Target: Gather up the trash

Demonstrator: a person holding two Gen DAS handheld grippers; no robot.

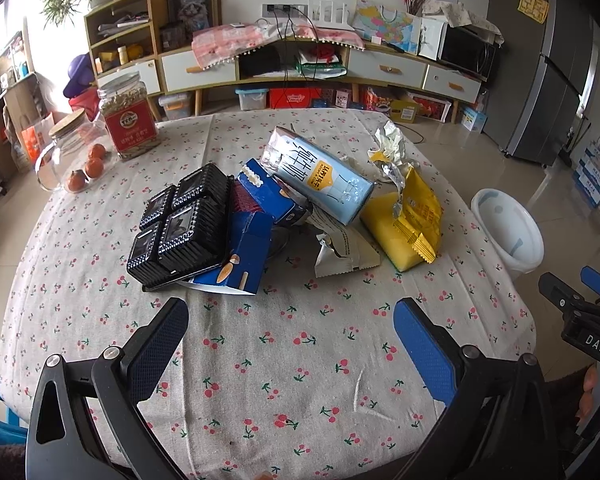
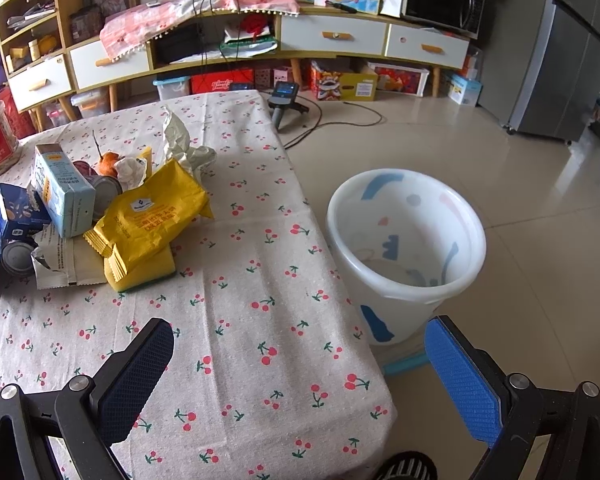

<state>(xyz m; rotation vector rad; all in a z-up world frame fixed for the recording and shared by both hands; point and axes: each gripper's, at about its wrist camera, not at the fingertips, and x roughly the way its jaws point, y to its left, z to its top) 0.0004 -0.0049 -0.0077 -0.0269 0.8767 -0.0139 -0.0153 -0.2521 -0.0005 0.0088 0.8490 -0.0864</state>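
Note:
A trash pile sits mid-table: a black plastic tray [image 1: 180,228], blue cartons [image 1: 248,256], a light blue milk carton [image 1: 320,176], a yellow wrapper [image 1: 418,216] on a yellow sponge [image 1: 392,240], and crumpled foil [image 1: 388,148]. The white bin [image 1: 508,232] stands on the floor right of the table. My left gripper [image 1: 292,320] is open and empty, above the cloth in front of the pile. My right gripper [image 2: 300,344] is open and empty over the table's right edge, beside the bin [image 2: 404,248]. The yellow wrapper [image 2: 152,216] and milk carton [image 2: 64,192] lie to its left.
A red-labelled jar [image 1: 130,120] and a glass jar with oranges [image 1: 76,156] stand at the table's far left. A low cabinet [image 1: 300,64] lines the back wall, a fridge [image 1: 548,80] at right. A handheld device [image 2: 284,100] and cables lie on the floor.

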